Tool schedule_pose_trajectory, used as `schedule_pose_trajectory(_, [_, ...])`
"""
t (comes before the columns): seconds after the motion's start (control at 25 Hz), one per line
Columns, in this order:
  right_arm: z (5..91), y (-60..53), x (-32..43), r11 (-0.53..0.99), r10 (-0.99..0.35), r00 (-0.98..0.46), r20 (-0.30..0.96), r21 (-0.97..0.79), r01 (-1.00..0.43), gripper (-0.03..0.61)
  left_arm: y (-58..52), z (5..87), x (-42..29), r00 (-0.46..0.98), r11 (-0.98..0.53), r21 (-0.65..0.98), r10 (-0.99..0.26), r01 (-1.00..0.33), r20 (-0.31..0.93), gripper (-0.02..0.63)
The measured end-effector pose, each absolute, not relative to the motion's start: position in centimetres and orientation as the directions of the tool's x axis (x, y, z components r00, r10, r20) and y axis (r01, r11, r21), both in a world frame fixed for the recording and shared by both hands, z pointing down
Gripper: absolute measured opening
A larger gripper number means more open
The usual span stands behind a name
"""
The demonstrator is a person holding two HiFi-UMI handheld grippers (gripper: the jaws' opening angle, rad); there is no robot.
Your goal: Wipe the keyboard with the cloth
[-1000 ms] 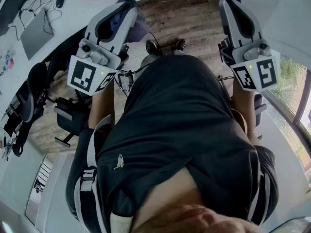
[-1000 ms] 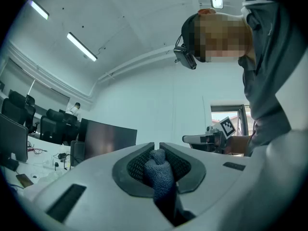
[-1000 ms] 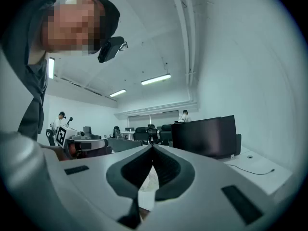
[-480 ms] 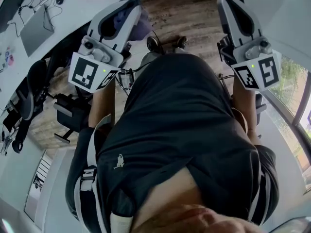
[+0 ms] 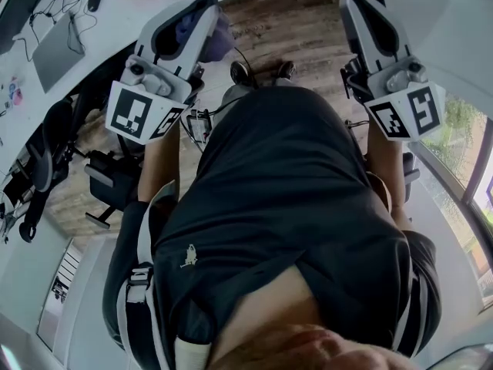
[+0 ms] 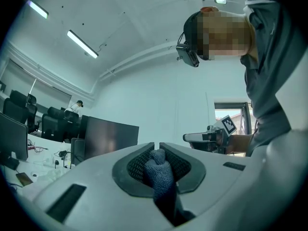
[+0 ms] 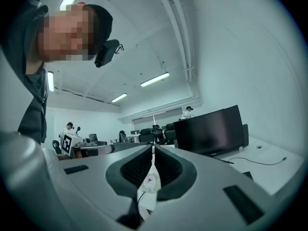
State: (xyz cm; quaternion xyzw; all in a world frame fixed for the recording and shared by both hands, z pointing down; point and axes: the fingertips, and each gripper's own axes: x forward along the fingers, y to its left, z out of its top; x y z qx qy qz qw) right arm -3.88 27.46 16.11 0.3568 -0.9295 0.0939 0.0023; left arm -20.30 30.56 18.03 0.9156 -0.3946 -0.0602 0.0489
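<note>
While right claw [image 7: 153, 148] sits closed, left claw [image 6: 157, 145] pinches cloth [image 6: 161, 178].

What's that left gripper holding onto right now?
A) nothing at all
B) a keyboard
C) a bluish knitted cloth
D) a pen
C: the left gripper view shows the left gripper with its jaws closed on a bluish, textured cloth, which bunches up between them; no keyboard is in sight.
</note>
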Motion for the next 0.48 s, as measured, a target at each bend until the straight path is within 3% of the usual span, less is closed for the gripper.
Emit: schedule_pose_trajectory(0.48, [16.6,26.2,2.7,0.75,-0.642,-0.765,0.061,-0.16,-0.642,0.011,28.9,17.6,-12.6,0.658,-0.66,0.097,-0.751,-0.745,-0.054,0.034])
